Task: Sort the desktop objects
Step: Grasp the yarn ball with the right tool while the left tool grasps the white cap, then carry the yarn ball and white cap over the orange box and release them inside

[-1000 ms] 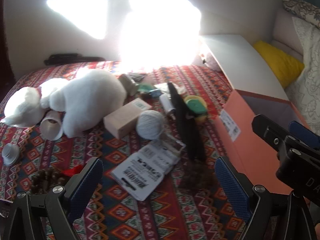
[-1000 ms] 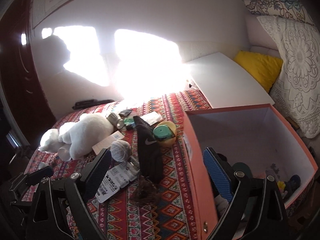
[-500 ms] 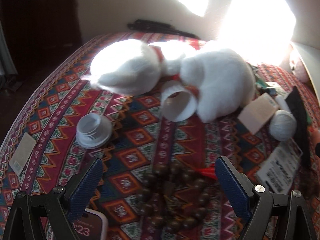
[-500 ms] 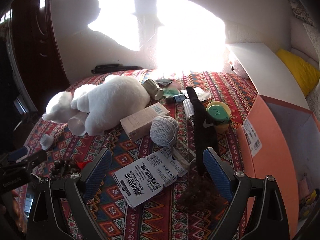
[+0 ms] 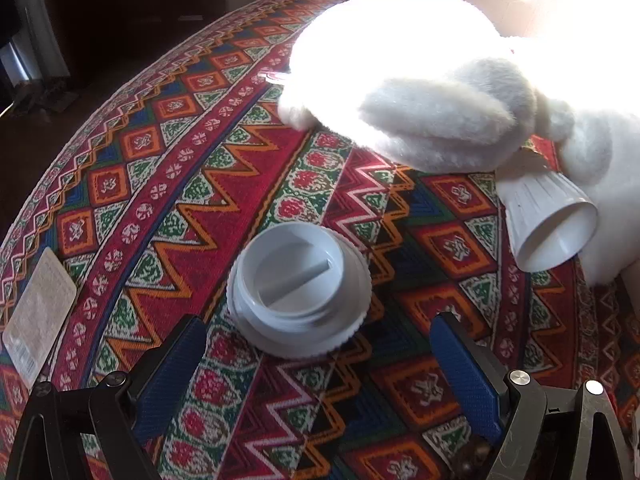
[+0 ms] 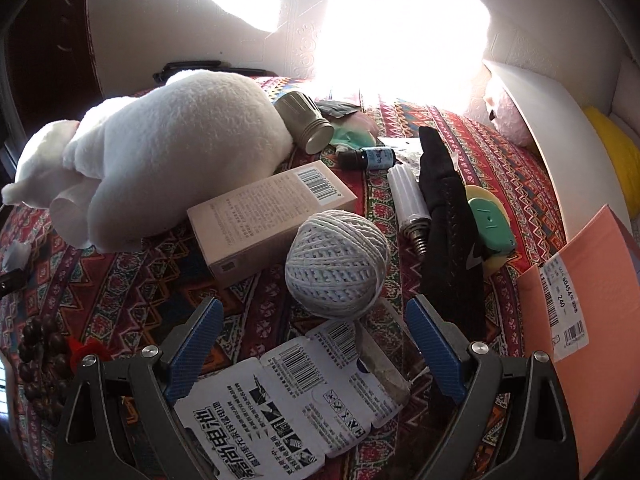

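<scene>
My left gripper [image 5: 320,360] is open and empty, just short of a white round plastic lid [image 5: 298,290] lying on the patterned cloth. A white plush toy [image 5: 420,80] and a white paper cup [image 5: 548,220] on its side lie beyond. My right gripper [image 6: 316,344] is open and empty, low over a battery blister card [image 6: 292,396], right in front of a white ball of string [image 6: 336,264]. A tan carton [image 6: 268,216], a black sock [image 6: 448,220] and a white bulb [image 6: 410,200] lie around the ball.
The orange box [image 6: 588,340] stands at the right edge. A green tape measure [image 6: 490,224], a small dark bottle [image 6: 368,158], a grey canister [image 6: 306,122] and the plush toy [image 6: 168,148] lie further back. Brown beads [image 6: 40,360] lie at left. A clear packet [image 5: 38,312] lies near the cloth's left edge.
My left gripper has swung left and moved close to the white lid. My right gripper has turned from the orange box and dropped low toward the ball of string.
</scene>
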Demonstrator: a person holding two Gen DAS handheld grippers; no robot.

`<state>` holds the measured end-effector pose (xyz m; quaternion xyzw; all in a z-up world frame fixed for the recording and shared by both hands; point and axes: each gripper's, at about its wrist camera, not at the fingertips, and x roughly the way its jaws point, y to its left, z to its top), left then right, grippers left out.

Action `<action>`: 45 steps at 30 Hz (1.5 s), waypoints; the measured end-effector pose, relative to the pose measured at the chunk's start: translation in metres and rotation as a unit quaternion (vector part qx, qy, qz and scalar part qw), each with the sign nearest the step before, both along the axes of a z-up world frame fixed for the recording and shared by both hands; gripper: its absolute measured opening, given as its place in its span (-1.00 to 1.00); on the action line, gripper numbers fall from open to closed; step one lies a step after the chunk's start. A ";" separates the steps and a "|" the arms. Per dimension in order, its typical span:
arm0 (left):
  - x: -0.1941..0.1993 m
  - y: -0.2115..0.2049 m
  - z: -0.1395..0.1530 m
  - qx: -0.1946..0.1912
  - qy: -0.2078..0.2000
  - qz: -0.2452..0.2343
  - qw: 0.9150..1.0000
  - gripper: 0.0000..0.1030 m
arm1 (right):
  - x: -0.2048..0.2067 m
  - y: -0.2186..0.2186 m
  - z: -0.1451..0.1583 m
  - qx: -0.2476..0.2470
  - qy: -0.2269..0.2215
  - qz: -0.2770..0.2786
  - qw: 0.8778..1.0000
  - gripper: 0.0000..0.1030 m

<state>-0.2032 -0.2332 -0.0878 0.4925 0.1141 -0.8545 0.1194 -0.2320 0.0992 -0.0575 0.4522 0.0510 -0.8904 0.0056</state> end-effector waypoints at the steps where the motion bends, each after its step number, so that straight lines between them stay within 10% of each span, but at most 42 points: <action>1: -0.004 -0.002 -0.003 -0.001 -0.003 0.000 1.000 0.83 | -0.005 0.000 -0.005 -0.002 -0.010 0.000 1.000 0.84; 5: -0.016 -0.006 -0.011 -0.016 -0.002 -0.001 1.000 0.75 | -0.021 0.003 -0.011 -0.029 -0.011 0.010 0.999 0.84; 7: -0.019 -0.003 -0.009 -0.031 0.013 -0.019 0.999 0.38 | -0.029 0.005 -0.015 -0.041 -0.011 0.015 0.999 0.80; 9: -0.020 -0.002 -0.005 -0.029 0.022 -0.029 0.999 0.25 | -0.034 0.011 -0.014 -0.026 -0.002 0.001 1.000 0.07; 10: -0.020 -0.002 -0.004 -0.021 0.026 -0.029 0.999 0.25 | -0.036 0.016 -0.012 -0.036 -0.002 0.000 0.999 0.03; 28: 0.070 0.062 0.094 0.008 0.137 -0.080 0.987 0.25 | 0.021 0.036 0.051 -0.132 0.026 0.008 0.991 0.02; 45: 0.134 0.177 0.099 0.010 0.127 -0.176 0.976 0.25 | 0.168 0.046 0.130 -0.141 0.129 0.053 0.980 0.02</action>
